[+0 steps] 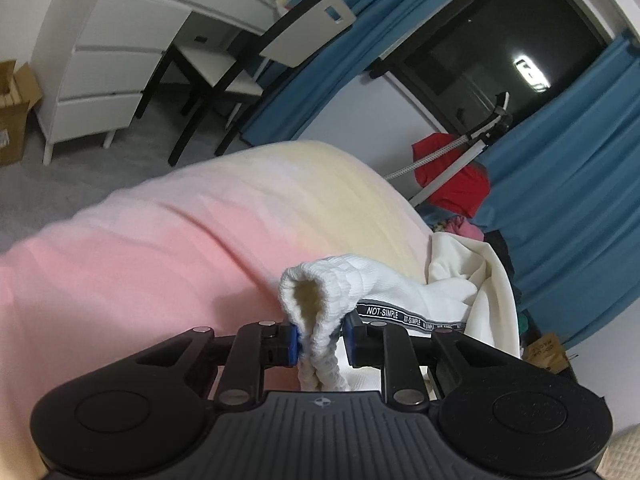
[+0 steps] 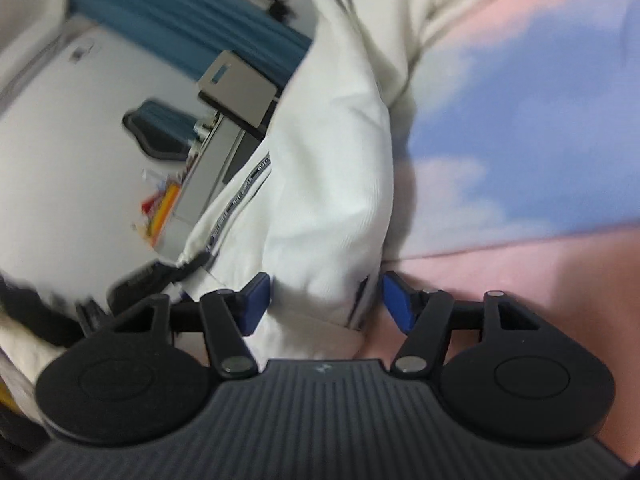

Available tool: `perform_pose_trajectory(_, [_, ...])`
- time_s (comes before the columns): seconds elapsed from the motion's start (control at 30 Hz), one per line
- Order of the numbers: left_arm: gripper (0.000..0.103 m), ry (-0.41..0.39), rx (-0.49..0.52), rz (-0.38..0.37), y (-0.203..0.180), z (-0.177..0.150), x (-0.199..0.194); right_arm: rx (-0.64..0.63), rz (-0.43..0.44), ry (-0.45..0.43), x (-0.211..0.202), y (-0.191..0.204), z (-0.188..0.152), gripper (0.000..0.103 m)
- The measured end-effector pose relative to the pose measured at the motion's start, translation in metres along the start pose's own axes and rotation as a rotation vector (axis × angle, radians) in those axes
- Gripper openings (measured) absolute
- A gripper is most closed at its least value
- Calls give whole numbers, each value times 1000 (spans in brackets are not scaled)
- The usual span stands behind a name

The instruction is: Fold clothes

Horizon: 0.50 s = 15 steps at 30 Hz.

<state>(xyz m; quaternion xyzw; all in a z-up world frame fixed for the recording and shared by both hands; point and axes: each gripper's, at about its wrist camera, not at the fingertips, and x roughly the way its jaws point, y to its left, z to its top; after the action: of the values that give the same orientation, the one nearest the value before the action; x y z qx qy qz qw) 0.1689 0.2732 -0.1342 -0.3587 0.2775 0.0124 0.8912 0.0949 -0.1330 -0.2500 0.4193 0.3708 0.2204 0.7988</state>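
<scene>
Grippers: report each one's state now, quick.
Left gripper: shut on the ribbed cuff of the white garment.
Right gripper: open, white garment between its fingers.

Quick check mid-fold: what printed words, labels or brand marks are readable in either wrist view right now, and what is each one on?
"NOT·SIMPLE": on the black tape sewn along the white garment, left wrist view; it repeats further along, blurring out.
Same black tape in the right wrist view: lettering too blurred to read.
Cardboard box by the blue curtain: dark print, too small and tilted to read.
Nothing else legible.
</scene>
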Motion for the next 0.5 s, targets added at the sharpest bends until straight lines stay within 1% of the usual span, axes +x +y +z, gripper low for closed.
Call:
perform_pose_trajectory(0.07, [20, 0, -4, 33, -7, 13, 5, -73, -31, -33, 6, 21, -8, 39])
perform_pose_trajectory(0.1, [19, -3, -11, 43, -11, 22, 7, -123, -63, -41, 10, 33, -15, 35])
perform_pose_trajectory(0.13, [19, -13, -12, 44, -16, 34, 9, -156, -80, -47, 13, 41, -21, 34])
perform_pose_trajectory(0.2, [18, -45, 37, 59, -29, 60, 13, -191, -44, -69, 13, 54, -33, 31])
perform_pose_trajectory(0.3, [18, -88, 119, 115, -48, 106, 22, -165, 63, -74, 29, 77, -48, 30])
perform_pose_trajectory(0.37, [18, -102, 179, 175, -54, 132, 33, -152, 121, -55, 52, 91, -57, 30])
perform_pose_trajectory(0.43, [18, -107, 254, 238, -56, 151, 49, -149, 164, -28, 80, 106, -65, 30])
perform_pose_trajectory(0.47, [18, -103, 283, 261, -55, 157, 59, -160, 174, -12, 96, 114, -70, 30])
perform_pose_trajectory(0.5, [19, -91, 302, 275, -50, 156, 70, -181, 163, -6, 108, 119, -73, 30])
